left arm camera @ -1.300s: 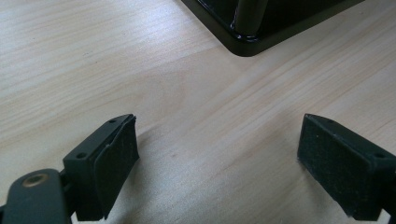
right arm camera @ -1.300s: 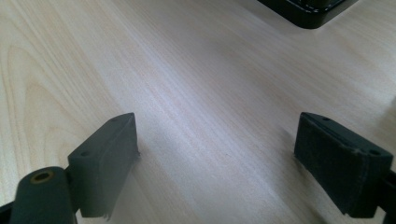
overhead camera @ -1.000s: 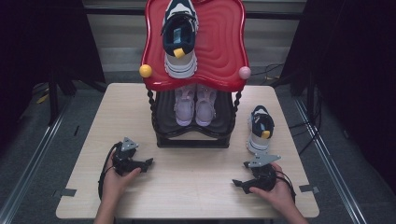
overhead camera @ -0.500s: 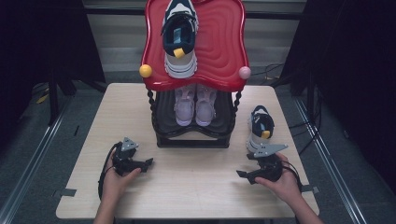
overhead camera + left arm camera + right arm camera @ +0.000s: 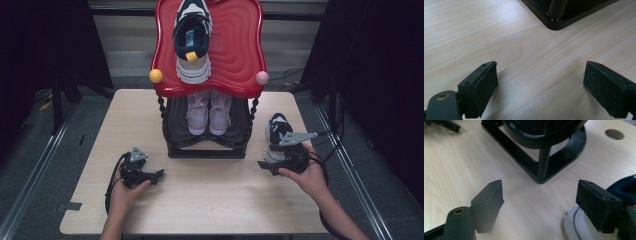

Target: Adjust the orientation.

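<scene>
Hovering wide open beside the navy shoe [image 5: 278, 131] on the tabletop [image 5: 210, 200], the right claw [image 5: 539, 202] has just narrowed its jaws slightly with nothing between them; the shoe's white toe sits just off its right jaw, likely lined up for a grab. Resting low near the rack's [image 5: 207, 150] black base, the left claw [image 5: 541, 82] gapes open and empty, apparently waiting its turn.

Four shoes [image 5: 192, 37], perhaps — two grippers [image 5: 144, 175] — one rack [image 5: 235, 40].

Rippled red shelf top [image 5: 235, 45], navy-white sneaker [image 5: 278, 132], pale wood table [image 5: 210, 200]
</scene>
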Demonstrator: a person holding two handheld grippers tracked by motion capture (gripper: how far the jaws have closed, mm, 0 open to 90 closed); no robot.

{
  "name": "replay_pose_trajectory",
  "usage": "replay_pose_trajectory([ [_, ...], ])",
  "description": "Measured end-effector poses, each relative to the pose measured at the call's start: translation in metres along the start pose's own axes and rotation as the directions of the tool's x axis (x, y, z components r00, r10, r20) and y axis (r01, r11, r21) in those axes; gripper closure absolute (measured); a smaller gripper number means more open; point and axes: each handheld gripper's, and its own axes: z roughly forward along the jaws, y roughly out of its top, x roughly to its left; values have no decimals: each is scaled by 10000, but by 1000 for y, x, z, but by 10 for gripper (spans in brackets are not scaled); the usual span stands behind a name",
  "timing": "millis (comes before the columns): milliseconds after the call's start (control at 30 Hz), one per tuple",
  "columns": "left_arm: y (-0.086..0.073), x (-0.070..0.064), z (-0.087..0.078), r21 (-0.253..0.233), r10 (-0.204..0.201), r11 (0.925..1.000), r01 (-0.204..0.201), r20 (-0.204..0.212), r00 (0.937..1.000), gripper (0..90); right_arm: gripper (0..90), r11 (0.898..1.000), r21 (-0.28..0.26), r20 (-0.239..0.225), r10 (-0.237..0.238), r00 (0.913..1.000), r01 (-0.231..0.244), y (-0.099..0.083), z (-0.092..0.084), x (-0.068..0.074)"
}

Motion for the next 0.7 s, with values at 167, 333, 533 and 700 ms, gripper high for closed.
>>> replay_pose_trajectory([
  [167,0,0,0,7,12,10000,-12,4,10000,118,213,9999,27,366,-145,9992,145,10,-2,-11],
  [333,0,0,0,1,2,10000,-2,4,10000,118,212,9998,118,706,-194,9973,186,14,-1,-24],
  [533,0,-1,0,-40,-75,10000,75,11,10000,118,218,9996,268,975,-105,9952,80,10,6,-36],
  [700,0,0,0,0,3,10000,-3,5,10000,118,233,9987,494,1208,-138,9926,78,8,7,-43],
])
